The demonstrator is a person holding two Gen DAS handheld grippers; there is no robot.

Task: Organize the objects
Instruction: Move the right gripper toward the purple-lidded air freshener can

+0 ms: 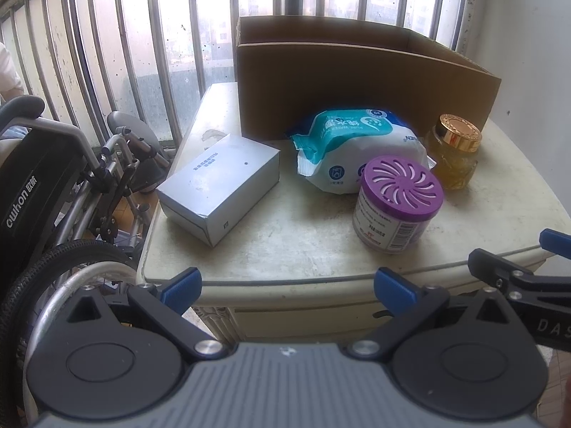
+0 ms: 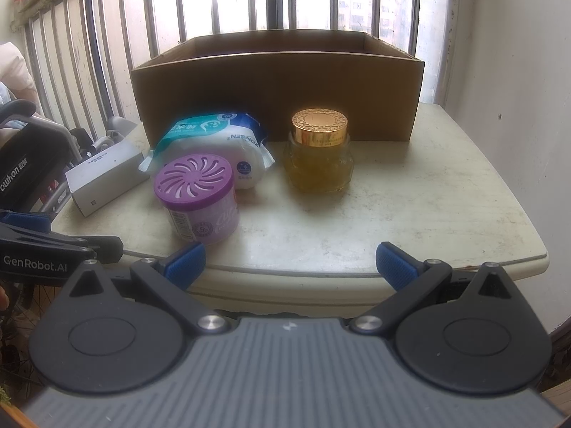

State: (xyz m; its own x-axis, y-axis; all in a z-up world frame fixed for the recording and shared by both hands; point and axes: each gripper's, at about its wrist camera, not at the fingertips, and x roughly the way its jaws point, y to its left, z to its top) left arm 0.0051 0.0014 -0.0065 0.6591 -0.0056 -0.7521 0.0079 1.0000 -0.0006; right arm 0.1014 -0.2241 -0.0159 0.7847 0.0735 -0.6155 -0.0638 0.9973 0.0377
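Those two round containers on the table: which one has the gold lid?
The glass jar of amber contents, standing right of the wipes pack. The other, the purple air freshener nearer the grippers, has a slotted purple top.

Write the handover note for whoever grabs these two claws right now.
Left claw: open, holding nothing, short of the table's front edge.
Right claw: open, holding nothing, same standoff.
On the table, all in front of the cardboard box: grey box far left, wet wipes pack, purple air freshener, gold-lidded glass jar.
Done: nothing visibly packed; the box's inside is hidden.
Left: presumably all four items go into the box.
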